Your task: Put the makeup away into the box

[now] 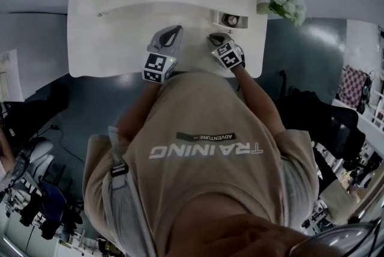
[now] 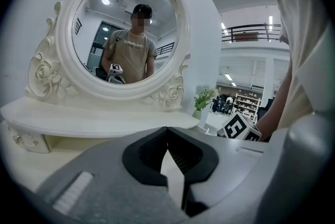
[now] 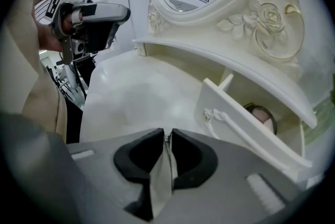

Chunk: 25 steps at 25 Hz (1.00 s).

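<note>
White-painted wood makes up the dressing table [image 1: 120, 39], whose carved oval mirror [image 2: 128, 34] stands at the back and reflects a person in a beige T-shirt. Both grippers are held over the tabletop's near edge, the left gripper [image 1: 173, 32] near the middle and the right gripper [image 1: 215, 39] toward the right end. In the left gripper view the two dark pads meet at their tips with nothing between them, so that gripper is closed and empty; it points roughly level toward the mirror. In the right gripper view the jaws likewise close tip to tip on nothing, angled down over the bare tabletop just beside a small open drawer [image 3: 235, 131] under the mirror shelf. Inside that drawer lies the round makeup compact [image 3: 263, 116], dark-rimmed with a pale pink centre, partly hidden by the drawer front and apart from both grippers. Past the table's right end stands a small green plant [image 1: 287, 5].
</note>
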Each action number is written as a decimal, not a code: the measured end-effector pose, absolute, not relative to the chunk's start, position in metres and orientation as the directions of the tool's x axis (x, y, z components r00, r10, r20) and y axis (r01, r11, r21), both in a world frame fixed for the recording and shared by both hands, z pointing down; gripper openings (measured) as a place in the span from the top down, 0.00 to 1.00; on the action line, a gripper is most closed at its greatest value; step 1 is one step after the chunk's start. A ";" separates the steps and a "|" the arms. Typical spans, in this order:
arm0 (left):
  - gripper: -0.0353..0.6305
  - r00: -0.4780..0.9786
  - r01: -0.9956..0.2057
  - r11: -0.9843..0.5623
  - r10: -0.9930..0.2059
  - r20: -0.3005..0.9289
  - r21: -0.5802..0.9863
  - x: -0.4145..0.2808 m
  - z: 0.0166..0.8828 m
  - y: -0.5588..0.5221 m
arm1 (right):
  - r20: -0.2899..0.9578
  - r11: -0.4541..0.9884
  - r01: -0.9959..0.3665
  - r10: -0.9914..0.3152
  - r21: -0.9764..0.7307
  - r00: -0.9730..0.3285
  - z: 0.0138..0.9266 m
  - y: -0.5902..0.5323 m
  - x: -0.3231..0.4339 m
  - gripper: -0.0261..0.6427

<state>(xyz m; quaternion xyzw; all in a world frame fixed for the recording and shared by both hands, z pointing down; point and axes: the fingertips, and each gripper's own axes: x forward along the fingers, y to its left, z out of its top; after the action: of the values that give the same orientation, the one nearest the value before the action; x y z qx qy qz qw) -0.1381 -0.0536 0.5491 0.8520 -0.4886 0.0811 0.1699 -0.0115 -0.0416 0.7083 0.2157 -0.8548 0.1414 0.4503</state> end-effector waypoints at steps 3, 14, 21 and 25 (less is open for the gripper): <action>0.94 0.532 -0.846 -0.491 -0.795 0.291 0.206 -0.126 0.544 -0.055 | 0.811 0.858 -0.509 -0.248 -0.070 -0.530 0.701 -0.041 -0.008 0.88; 0.94 0.612 -0.789 -0.591 -0.738 0.285 0.166 -0.097 0.525 -0.060 | 0.717 0.847 -0.524 -0.312 -0.087 -0.623 0.641 -0.045 0.023 0.88; 0.94 0.643 -0.765 -0.619 -0.712 0.282 0.180 -0.074 0.529 -0.057 | 0.674 0.883 -0.469 -0.340 -0.011 -0.656 0.599 -0.072 0.040 0.88; 0.94 0.638 -0.768 -0.621 -0.719 0.276 0.159 -0.073 0.526 -0.055 | 0.670 0.901 -0.433 -0.334 0.021 -0.663 0.589 -0.090 0.042 0.88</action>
<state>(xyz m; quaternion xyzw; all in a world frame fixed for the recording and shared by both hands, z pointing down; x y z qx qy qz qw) -0.0731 -0.0545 0.5258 0.8955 -0.4149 0.0929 0.1319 0.0424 -0.0899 0.5888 0.2108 -0.9091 0.0704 0.3523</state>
